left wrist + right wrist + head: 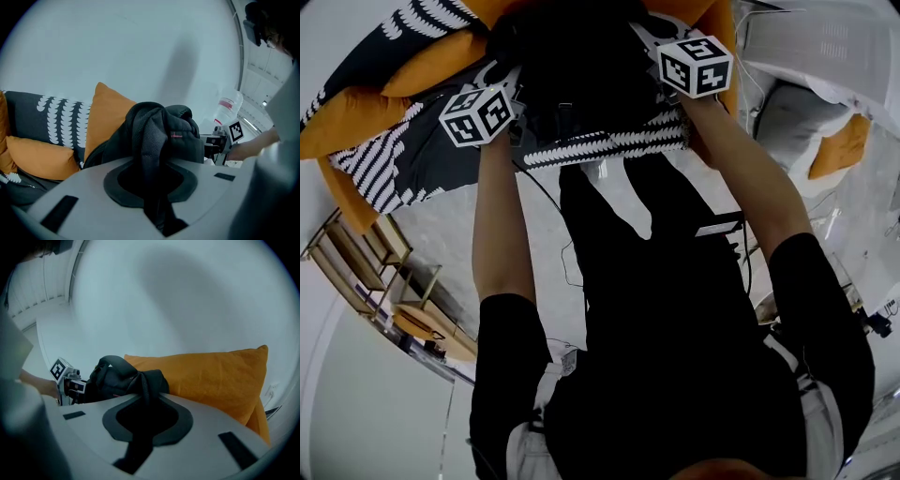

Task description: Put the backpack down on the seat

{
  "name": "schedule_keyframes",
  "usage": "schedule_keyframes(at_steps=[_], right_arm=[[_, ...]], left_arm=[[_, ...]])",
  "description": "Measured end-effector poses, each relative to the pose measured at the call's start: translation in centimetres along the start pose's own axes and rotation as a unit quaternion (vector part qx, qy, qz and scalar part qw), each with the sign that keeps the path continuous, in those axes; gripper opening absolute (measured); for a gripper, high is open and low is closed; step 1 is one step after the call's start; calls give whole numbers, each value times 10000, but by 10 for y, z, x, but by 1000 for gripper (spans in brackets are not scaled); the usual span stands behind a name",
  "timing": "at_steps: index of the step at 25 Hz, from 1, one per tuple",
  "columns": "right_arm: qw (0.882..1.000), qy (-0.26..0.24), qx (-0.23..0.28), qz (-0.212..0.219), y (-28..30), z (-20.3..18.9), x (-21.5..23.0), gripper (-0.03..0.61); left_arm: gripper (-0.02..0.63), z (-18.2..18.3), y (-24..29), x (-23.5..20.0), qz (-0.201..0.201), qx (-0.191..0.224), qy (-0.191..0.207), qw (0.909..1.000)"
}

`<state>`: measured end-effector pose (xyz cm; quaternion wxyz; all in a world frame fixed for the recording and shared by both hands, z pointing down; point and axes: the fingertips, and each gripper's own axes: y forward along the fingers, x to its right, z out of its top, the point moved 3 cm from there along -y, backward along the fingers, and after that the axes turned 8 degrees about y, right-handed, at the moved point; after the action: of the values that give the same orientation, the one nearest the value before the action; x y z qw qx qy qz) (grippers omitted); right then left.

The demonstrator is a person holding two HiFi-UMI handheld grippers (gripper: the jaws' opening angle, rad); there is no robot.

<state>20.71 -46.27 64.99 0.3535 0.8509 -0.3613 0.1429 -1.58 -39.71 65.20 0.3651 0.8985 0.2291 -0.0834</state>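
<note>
The black backpack (572, 66) hangs between both grippers over the sofa seat (403, 159), which has a black-and-white patterned cover. I cannot tell whether it touches the seat. My left gripper (514, 120) is shut on a dark strap (150, 140) at the bag's left side. On the bag's right side, my right gripper (664, 73) is shut on another strap (147, 385). The bag's bulk (180, 133) bunches just past the left jaws, and it sits ahead of the right jaws (112, 378) too. The fingertips are hidden by fabric.
Orange cushions (347, 122) (110, 117) (211, 376) lean on the sofa back behind the bag. A wooden rack (366, 262) stands on the floor at the left. A pale chair with an orange cushion (839, 145) is at the right. Cables lie on the floor.
</note>
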Motion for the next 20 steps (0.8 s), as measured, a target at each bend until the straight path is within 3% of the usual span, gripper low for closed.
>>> schedule_keyframes(at_steps=[8,15,17,19,20], right_arm=[[9988,-162,-408,-215,36,-1,19,57],[9986,-83,-516,-127,37,-3,20,61],[9984,-6,-543,-133,36,-4,21,97],[9982,70,-571,-141,35,-6,24,161],[9982,91,-581,-148,33,-6,25,163]], left_arm=[[69,-2,28,-23,222,-189,-166,9994],[78,-5,35,-27,305,-179,-473,9983],[103,-8,33,-28,432,-125,-496,9978],[167,-14,30,-31,575,-81,-550,9968],[196,-17,29,-32,621,-87,-581,9963]])
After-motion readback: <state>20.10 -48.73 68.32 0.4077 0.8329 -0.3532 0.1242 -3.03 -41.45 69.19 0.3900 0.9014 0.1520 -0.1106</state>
